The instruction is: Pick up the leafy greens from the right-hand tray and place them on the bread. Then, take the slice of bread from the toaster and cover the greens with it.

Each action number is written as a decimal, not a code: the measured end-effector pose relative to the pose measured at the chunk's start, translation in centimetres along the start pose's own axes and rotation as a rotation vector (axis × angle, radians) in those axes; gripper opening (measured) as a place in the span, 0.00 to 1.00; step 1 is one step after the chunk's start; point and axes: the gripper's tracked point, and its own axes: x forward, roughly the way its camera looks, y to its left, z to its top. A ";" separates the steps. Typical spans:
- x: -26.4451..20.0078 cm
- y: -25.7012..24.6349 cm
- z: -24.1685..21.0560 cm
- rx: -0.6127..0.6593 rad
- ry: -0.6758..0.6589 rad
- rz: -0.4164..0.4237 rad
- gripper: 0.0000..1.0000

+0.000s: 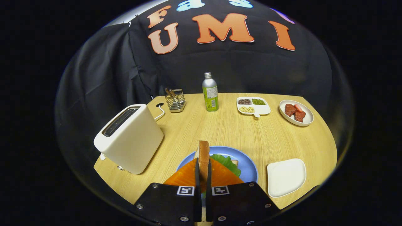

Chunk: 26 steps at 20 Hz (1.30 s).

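My gripper (pixel 203 171) is shut on a slice of bread (pixel 203 155), held upright on its edge between the two fingers. Right below and just beyond the fingers lies a blue plate (pixel 248 164). On it the leafy greens (pixel 226 162) cover a lower slice of bread (pixel 234 162), of which just a corner shows. The white toaster (pixel 130 138) stands to the left of the plate, its slot looking dark and empty. A white square tray (pixel 285 176) to the right of the plate holds nothing.
At the back of the wooden table stand a green bottle (pixel 210 92), a wire basket with utensils (pixel 175 100), a divided white dish of seeds (pixel 253 106) and a white plate with red pieces (pixel 296 112). A cord (pixel 160 113) runs behind the toaster.
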 end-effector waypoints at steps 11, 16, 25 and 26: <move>2.2 -5.8 -2.2 0.041 0.110 -0.051 0.30; 2.7 -6.6 -3.1 0.026 0.147 -0.035 0.45; -0.9 -10.1 1.6 -0.034 0.038 -0.088 0.91; -1.6 -10.8 2.5 -0.039 0.018 -0.098 0.97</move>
